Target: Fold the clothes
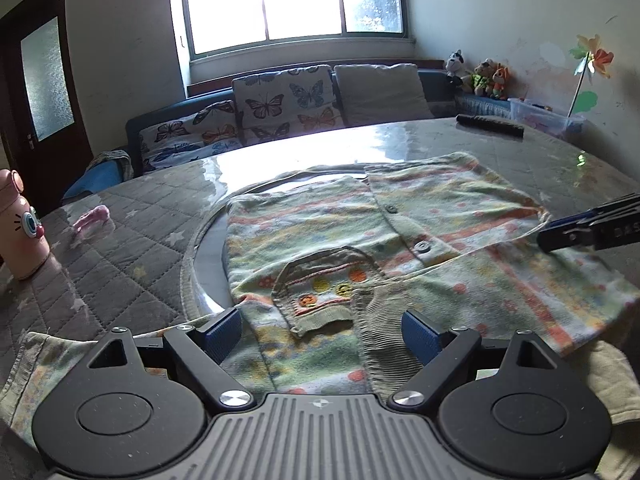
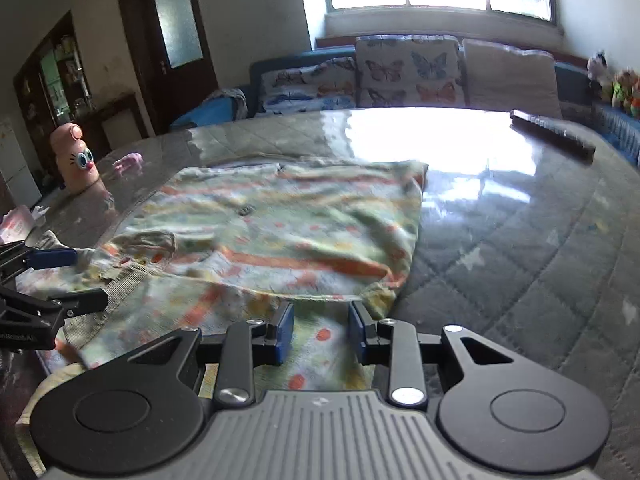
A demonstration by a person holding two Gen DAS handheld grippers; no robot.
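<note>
A small green knitted cardigan [image 1: 360,236] with orange stripes, dots, buttons and a front pocket lies spread on the round table; it also shows in the right wrist view [image 2: 280,236]. My left gripper [image 1: 322,334] is open, its blue pads wide apart just above the cardigan's near edge by the pocket. My right gripper [image 2: 320,332] is open, pads a smaller gap apart, over the cardigan's near right corner, nothing between them. Each gripper shows at the edge of the other's view, the right one [image 1: 560,236] and the left one [image 2: 68,280].
A grey quilted cover [image 2: 520,240] under glossy glass tops the table. A pink cartoon bottle [image 1: 20,228] and a small pink item [image 1: 92,218] stand at the left. A dark remote [image 1: 490,125] lies at the far right. A sofa with butterfly cushions [image 1: 280,104] is behind.
</note>
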